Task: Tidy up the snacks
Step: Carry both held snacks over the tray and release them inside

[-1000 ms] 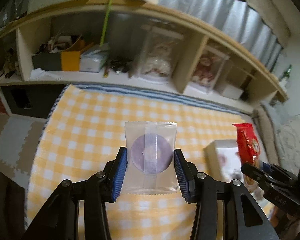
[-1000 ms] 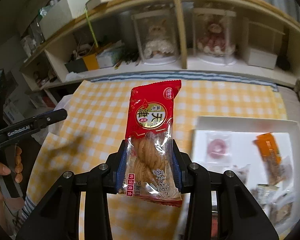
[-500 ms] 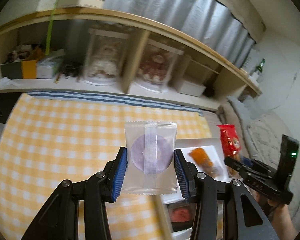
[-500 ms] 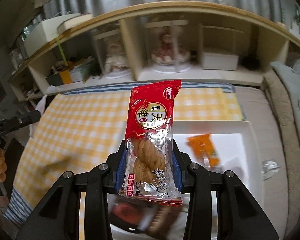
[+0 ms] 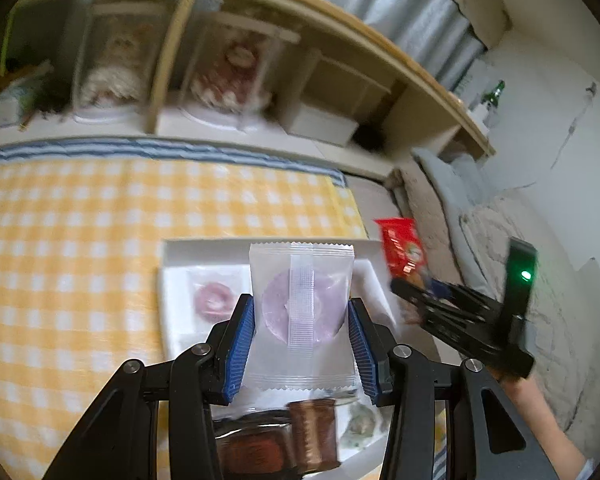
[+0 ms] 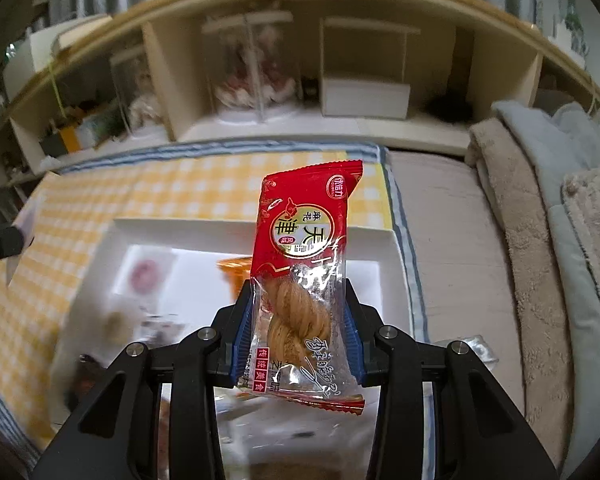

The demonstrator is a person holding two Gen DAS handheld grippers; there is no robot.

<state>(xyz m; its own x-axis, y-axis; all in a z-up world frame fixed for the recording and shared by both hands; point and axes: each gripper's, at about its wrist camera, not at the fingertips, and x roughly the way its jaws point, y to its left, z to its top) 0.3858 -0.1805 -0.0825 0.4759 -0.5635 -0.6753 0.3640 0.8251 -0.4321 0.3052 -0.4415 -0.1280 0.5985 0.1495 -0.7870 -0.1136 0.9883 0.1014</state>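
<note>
Your left claw [image 5: 301, 344] pinches a frosted clear packet [image 5: 302, 312] upright by its side edges, a purple ring-shaped snack showing through. Your right claw [image 6: 298, 340] grips a red-topped packet [image 6: 304, 280] upright, a golden twisted pastry visible in its clear lower half. Below both lies the white tray [image 5: 204, 246], holding a pink ring packet [image 5: 212, 298], an orange packet [image 6: 234, 272] and brown-wrapped snacks [image 5: 276, 444].

Ahead of you a low wooden shelf unit [image 6: 340, 32] runs the width of the room, its cubbies holding clear display cases [image 6: 252, 64] and a white box [image 6: 364, 98]. Behind it hangs a pale pleated curtain [image 5: 400, 12]. The yellow-and-white checked cloth [image 5: 80, 240] spreads below, and folded grey and beige blankets [image 6: 540, 200] lie to your right against a white wall [image 5: 560, 128].
</note>
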